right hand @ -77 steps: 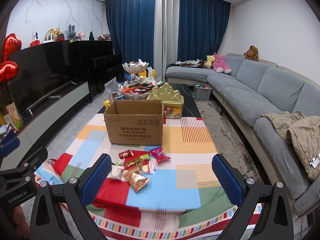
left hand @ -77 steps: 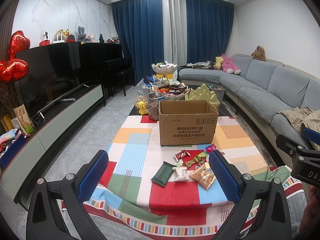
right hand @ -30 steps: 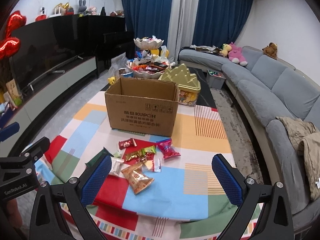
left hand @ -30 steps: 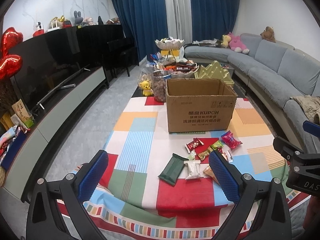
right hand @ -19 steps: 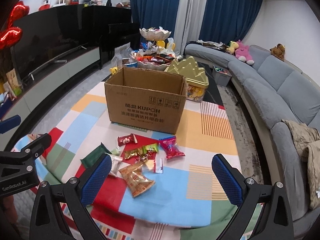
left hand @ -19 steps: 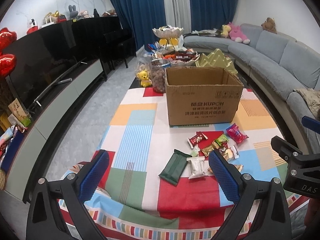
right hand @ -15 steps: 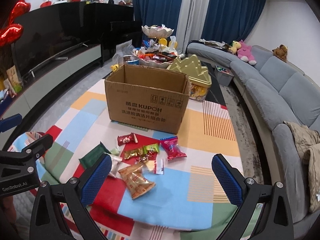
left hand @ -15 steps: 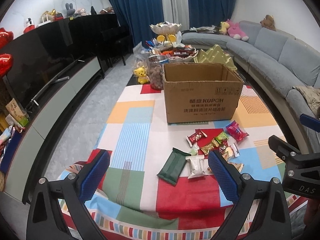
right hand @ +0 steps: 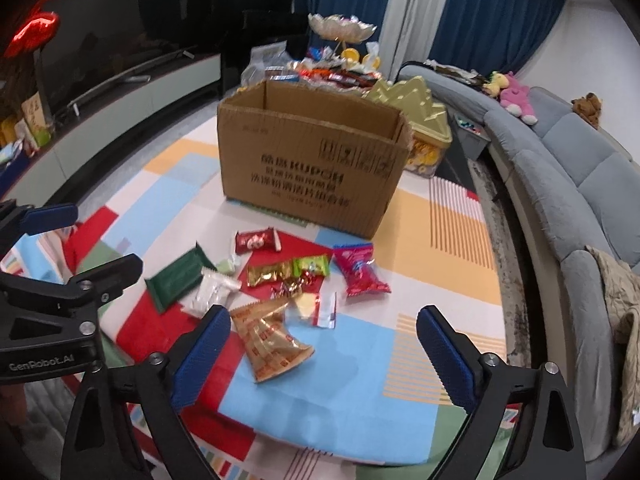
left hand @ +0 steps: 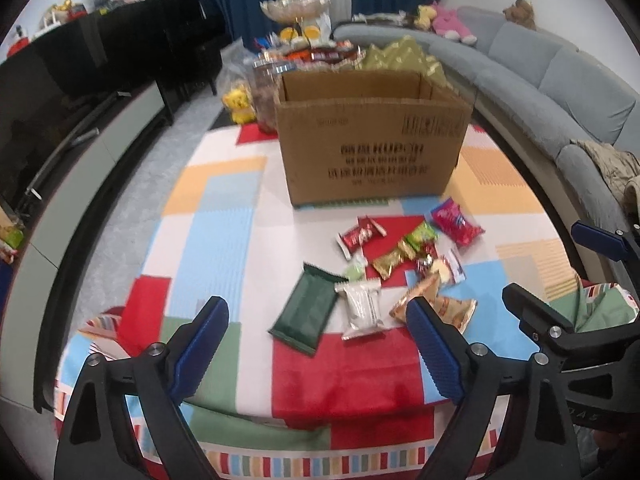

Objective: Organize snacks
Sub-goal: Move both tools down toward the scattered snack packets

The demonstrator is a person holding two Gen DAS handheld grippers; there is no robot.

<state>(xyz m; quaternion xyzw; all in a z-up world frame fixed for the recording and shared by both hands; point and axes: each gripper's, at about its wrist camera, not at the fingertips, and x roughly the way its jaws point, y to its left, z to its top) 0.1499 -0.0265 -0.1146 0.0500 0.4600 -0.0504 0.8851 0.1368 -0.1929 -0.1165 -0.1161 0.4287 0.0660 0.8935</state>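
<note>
An open cardboard box (left hand: 372, 136) (right hand: 312, 160) stands mid-table on the patchwork cloth (left hand: 216, 216). In front of it lie loose snacks: a dark green packet (left hand: 308, 312) (right hand: 176, 276), a white packet (left hand: 362, 310), an orange bag (right hand: 268, 340), a pink packet (right hand: 358, 270), a red bar (left hand: 360, 236) and small candies. My left gripper (left hand: 316, 348) (right hand: 80, 244) hangs above the near table edge, below the green packet. My right gripper (right hand: 324, 348) (left hand: 568, 276) hangs beside it, near the orange bag. Both sets of jaws are wide and closing, with nothing between them.
Behind the box are a gold tin (right hand: 424, 120), trays of sweets (right hand: 332, 72), a jar (left hand: 264, 96) and a yellow toy (left hand: 238, 102). A grey sofa (right hand: 560, 168) curves along the right. A TV cabinet (left hand: 80, 128) runs along the left.
Both grippers have come down and forward toward the table and tilted downward, so the snacks and box loom larger. Their jaws stand slightly narrower.
</note>
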